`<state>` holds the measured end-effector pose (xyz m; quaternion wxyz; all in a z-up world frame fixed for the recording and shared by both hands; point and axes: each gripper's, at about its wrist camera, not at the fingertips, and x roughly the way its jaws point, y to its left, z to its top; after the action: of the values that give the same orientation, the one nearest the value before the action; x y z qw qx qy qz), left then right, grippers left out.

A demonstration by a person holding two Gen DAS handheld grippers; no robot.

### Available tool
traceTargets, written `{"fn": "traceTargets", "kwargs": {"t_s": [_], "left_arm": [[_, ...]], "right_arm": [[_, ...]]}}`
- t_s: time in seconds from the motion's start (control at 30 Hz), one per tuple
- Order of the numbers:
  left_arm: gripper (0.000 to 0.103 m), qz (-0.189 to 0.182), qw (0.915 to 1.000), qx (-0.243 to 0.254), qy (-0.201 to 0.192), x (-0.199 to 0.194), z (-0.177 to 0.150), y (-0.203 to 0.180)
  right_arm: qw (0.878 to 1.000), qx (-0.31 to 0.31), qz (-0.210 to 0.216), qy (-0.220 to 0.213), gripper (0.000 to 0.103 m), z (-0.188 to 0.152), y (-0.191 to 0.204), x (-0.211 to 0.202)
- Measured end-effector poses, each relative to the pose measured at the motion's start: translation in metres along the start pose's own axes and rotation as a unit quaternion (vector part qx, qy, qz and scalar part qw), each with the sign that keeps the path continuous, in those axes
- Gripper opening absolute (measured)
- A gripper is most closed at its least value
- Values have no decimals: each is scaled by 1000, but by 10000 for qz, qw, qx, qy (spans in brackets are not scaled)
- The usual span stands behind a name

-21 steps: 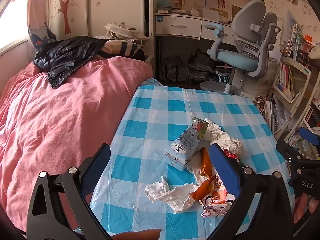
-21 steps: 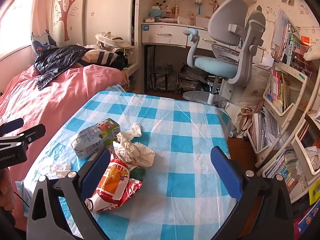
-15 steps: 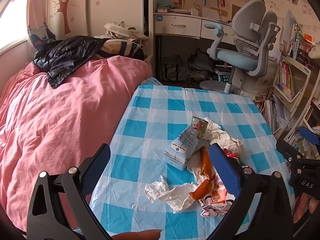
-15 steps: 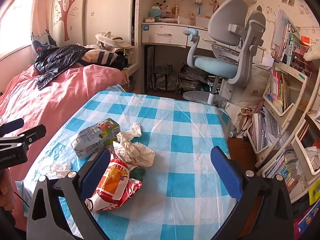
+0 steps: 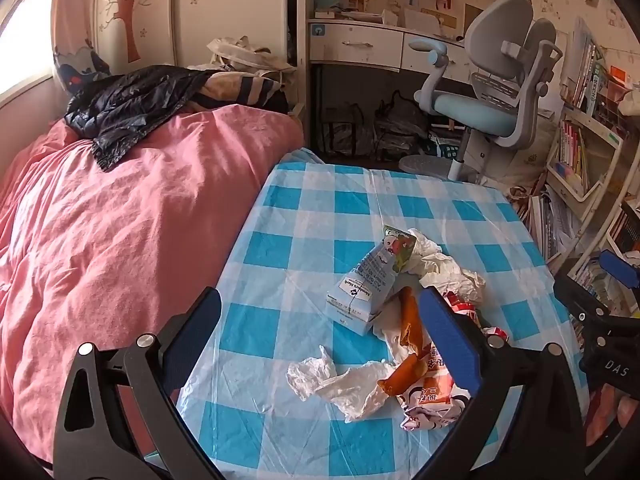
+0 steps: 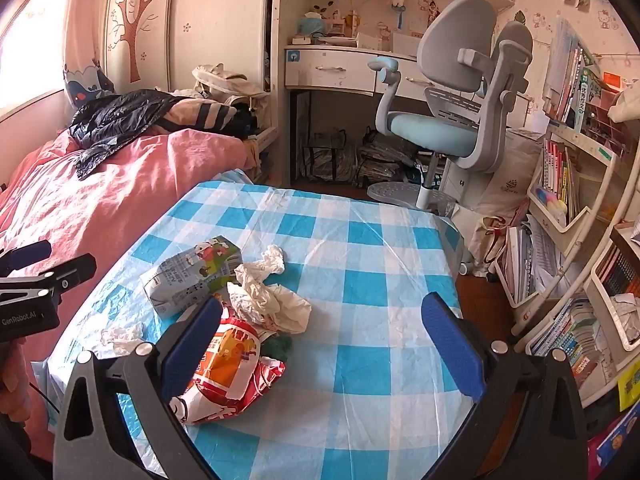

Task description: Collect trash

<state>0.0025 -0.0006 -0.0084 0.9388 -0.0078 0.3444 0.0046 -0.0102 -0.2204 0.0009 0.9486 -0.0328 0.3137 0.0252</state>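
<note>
Left tongs (image 5: 320,340) hang over the near edge of the tabletop (image 5: 352,204), jaws wide apart and holding nothing. Between their tips lies a thin crumpled plastic scrap (image 5: 336,380), flat on the blue-and-white checked cloth. Touching it on the right is a red and orange snack wrapper (image 5: 430,392), partly behind the right fingertip (image 5: 448,340). Just beyond leans a pale blue carton (image 5: 368,284), its printed top tilted away, and against its far side sits a wad of white paper (image 5: 444,264). All this trash is bunched in one heap on the near half of the tabletop.

Right tongs (image 6: 322,340) are likewise spread wide and empty, over the tabletop (image 6: 380,248) to the right of the heap. Their left fingertip (image 6: 192,344) covers part of the wrapper (image 6: 224,368); something small and dark green (image 6: 278,346) shows at the wrapper's far edge. The paper (image 6: 272,300) lies past that, with the carton (image 6: 188,276) to its left on its side and the scrap (image 6: 120,336) near the cloth's left edge.

Left of the tabletop is a bed (image 5: 120,220) with a pink cover and a black jacket (image 5: 132,108) at its far end. Beyond stands a grey and blue chair (image 6: 452,116) by a white desk (image 6: 340,68), with bookshelves (image 6: 568,184) on the right
</note>
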Motion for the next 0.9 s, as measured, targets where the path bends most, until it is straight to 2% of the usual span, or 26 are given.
{"fn": "traceTargets", "kwargs": {"t_s": [0.13, 0.9], "left_arm": [[96, 87, 9999, 1, -63, -2, 0, 1], [96, 26, 10000, -44, -19, -3, 0, 2]], "right_arm": [[10000, -1, 2, -1, 97, 0, 0, 0], [9998, -82, 150, 106, 97, -3, 6, 3]]}}
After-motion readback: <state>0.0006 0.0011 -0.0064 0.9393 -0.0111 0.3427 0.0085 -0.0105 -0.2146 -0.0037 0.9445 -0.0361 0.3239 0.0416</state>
